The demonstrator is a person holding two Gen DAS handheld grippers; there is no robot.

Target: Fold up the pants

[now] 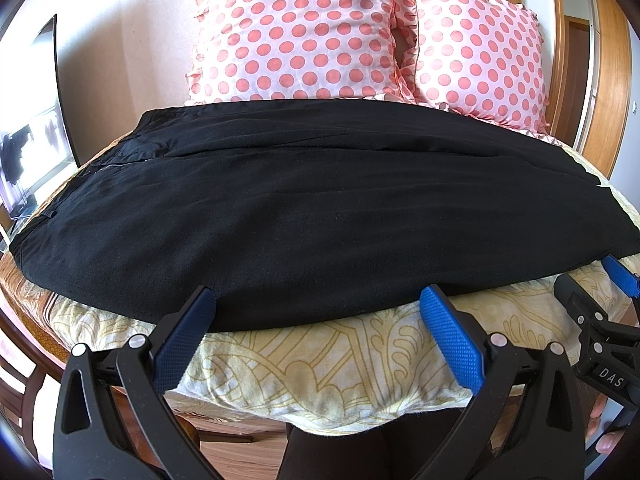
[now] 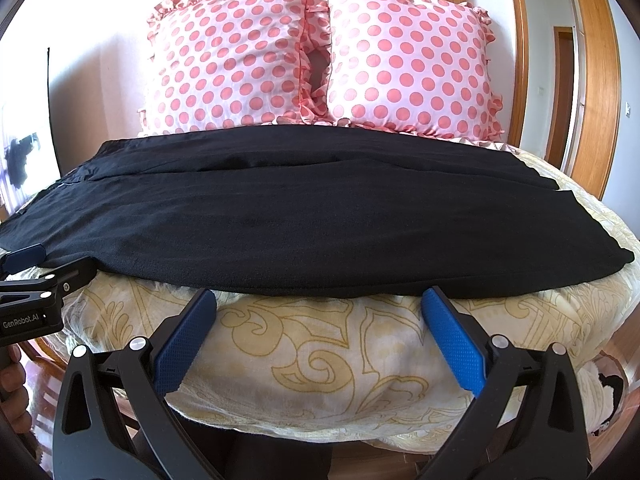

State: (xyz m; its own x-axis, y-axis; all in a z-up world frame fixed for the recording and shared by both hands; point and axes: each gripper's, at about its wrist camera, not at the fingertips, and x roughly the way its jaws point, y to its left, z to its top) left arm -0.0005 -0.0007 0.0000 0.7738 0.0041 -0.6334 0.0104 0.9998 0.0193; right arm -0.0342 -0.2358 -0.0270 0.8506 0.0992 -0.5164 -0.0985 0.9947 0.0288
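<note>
Black pants (image 1: 304, 208) lie flat across the bed, waistband to the left, leg ends to the right; they also show in the right wrist view (image 2: 280, 216). My left gripper (image 1: 318, 300) is open, its blue pads at the pants' near edge, empty. My right gripper (image 2: 318, 302) is open and empty just short of the near edge, further right along the pants. The right gripper also shows at the right of the left wrist view (image 1: 612, 280). The left gripper shows at the left of the right wrist view (image 2: 36, 260).
The bed has a cream bedspread (image 1: 340, 360) with a yellow pattern. Two pink polka-dot pillows (image 1: 296, 36) (image 1: 480, 56) stand against the wall behind the pants. A wooden door frame (image 2: 596, 92) is at the right, and the bed's front edge is just below the grippers.
</note>
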